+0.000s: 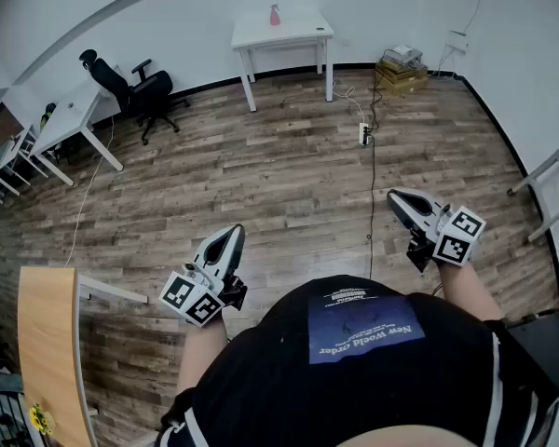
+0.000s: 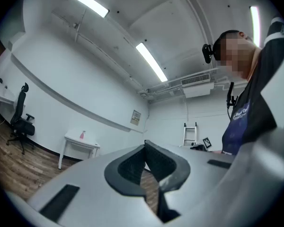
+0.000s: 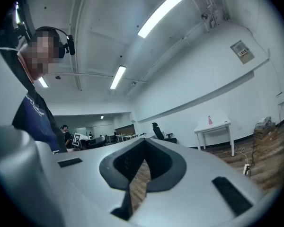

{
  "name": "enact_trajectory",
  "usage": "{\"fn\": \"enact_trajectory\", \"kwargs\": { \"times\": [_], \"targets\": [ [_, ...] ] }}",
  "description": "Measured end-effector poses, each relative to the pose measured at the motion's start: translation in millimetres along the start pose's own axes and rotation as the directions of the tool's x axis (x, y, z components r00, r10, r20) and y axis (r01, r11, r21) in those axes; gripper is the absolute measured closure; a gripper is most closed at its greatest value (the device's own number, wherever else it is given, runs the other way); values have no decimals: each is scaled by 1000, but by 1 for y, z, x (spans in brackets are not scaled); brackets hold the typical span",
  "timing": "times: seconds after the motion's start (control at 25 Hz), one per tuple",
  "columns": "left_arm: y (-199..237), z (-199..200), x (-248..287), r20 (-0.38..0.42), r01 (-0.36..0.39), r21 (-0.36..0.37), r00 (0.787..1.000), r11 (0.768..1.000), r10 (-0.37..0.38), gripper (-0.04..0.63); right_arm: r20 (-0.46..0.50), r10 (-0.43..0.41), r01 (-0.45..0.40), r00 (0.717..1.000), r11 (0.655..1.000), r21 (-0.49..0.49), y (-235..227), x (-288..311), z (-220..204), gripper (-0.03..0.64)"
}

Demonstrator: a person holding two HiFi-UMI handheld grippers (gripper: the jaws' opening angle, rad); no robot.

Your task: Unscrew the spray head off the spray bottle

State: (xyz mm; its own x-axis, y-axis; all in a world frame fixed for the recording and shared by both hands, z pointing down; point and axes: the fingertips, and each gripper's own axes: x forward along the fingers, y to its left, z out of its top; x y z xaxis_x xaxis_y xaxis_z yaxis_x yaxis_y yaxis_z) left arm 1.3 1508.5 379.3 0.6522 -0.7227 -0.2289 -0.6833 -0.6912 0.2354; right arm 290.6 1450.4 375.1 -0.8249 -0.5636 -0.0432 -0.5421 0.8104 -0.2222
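Note:
A small pink spray bottle (image 1: 275,14) stands on a white table (image 1: 298,33) against the far wall, well away from both grippers. It also shows as a tiny pink shape in the left gripper view (image 2: 83,135) and in the right gripper view (image 3: 209,120). My left gripper (image 1: 237,233) is held low at the left, shut, with nothing between its jaws. My right gripper (image 1: 392,197) hangs at the right, likewise shut and empty. Both point towards the far wall, over the wooden floor.
A black office chair (image 1: 135,89) and a white desk (image 1: 70,124) stand at the back left. A power strip (image 1: 363,134) with a cable lies on the floor, boxes (image 1: 401,68) sit in the far right corner. A wooden tabletop (image 1: 47,343) is at my near left.

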Motion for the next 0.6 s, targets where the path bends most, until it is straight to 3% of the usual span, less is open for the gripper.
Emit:
{"fn": "enact_trajectory", "kwargs": {
  "times": [0.6],
  "targets": [
    [55,19,-59,2,-60,-5,998,998,60,604,-6,33,-33,999,999,20,24,73,-8,629]
  ]
}}
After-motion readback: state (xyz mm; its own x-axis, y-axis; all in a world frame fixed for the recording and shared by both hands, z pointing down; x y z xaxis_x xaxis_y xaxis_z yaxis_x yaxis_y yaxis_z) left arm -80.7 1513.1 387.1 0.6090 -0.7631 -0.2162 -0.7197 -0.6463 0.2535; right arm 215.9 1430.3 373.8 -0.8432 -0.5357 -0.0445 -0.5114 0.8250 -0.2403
